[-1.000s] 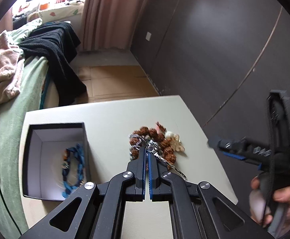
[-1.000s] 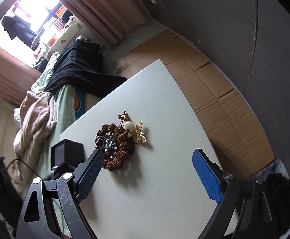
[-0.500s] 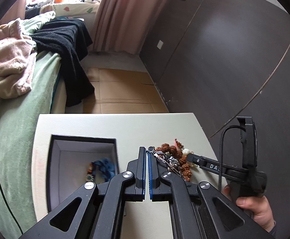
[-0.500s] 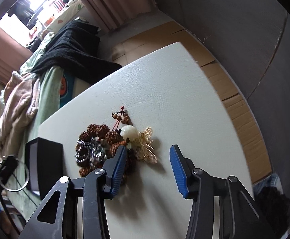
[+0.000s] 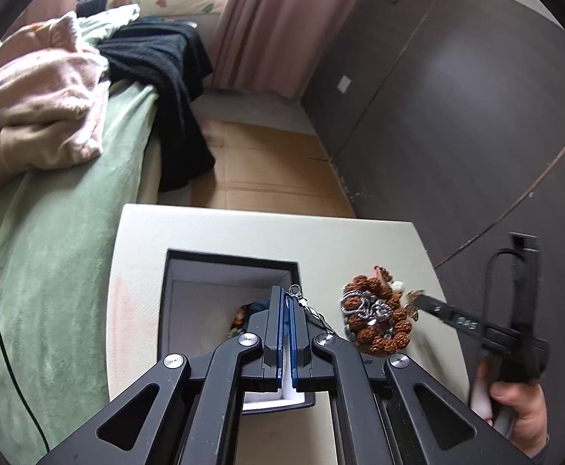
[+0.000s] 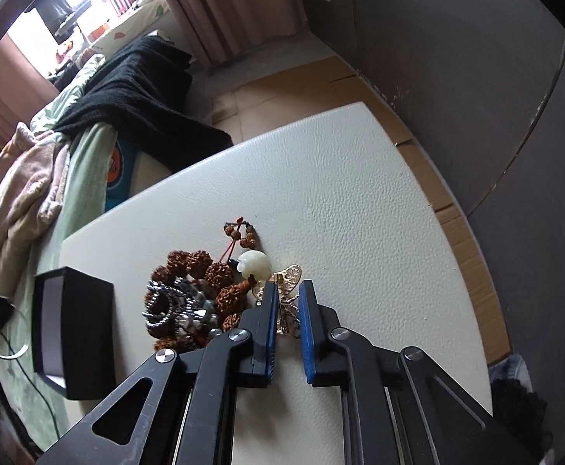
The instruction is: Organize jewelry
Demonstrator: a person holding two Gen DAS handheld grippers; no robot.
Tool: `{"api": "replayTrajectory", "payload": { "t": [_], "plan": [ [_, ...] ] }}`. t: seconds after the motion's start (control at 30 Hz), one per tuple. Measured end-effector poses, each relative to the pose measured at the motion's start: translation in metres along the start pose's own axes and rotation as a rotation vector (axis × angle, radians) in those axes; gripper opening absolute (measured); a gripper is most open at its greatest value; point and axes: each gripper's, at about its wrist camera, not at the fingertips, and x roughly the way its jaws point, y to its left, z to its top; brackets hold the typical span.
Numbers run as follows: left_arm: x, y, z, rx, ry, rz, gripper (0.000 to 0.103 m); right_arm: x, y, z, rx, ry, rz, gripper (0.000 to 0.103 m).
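While pinched: brooch (image 6: 288,302) between right tongs (image 6: 287,290)

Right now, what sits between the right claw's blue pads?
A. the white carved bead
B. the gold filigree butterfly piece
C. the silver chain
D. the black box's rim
B: in the right wrist view the right claw has closed its pads onto the gold filigree butterfly piece; the white carved bead lies just beyond the pads, untouched.
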Motion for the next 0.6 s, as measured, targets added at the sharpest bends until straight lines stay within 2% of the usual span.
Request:
{"api": "replayTrajectory", "payload": {
  "t": [0.1, 0.2, 0.23, 0.27, 0.33, 0.4, 0.5, 0.6],
  "plan": [
    [0.002, 0.0, 0.0, -0.013, 0.056, -0.013, 0.004, -0.012, 0.002, 0.0, 0.012, -0.019, 0.013, 0.012],
    [0.004, -0.001, -0.002, -0.008, 0.097, -0.001, 0.018, -0.023, 0.005, -0.003, 0.017, -0.033, 0.022, 0.012],
    [0.004, 0.0, -0.003, -0.006, 0.101, -0.004, 0.033, -0.026, 0.006, -0.003, 0.016, -0.038, 0.02, 0.012],
    [0.002, 0.001, -0.004, -0.007, 0.099, -0.007, 0.054, -0.029, 0.007, -0.004, 0.016, -0.044, 0.021, 0.012],
    [-0.006, 0.004, -0.003, -0.013, 0.069, -0.007, 0.07, -0.039, 0.009, -0.006, 0.022, -0.058, 0.034, 0.012],
    [-0.015, 0.008, -0.002, -0.021, 0.034, -0.012, 0.071, -0.046, 0.013, -0.007, 0.023, -0.074, 0.053, 0.012],
    [-0.025, 0.017, 0.002, -0.049, 0.021, -0.011, 0.071, -0.057, 0.023, -0.008, 0.022, -0.101, 0.103, 0.012],
    [-0.032, 0.027, 0.005, -0.077, 0.004, -0.004, 0.071, -0.065, 0.035, -0.012, 0.016, -0.123, 0.179, 0.012]
  ]
}}
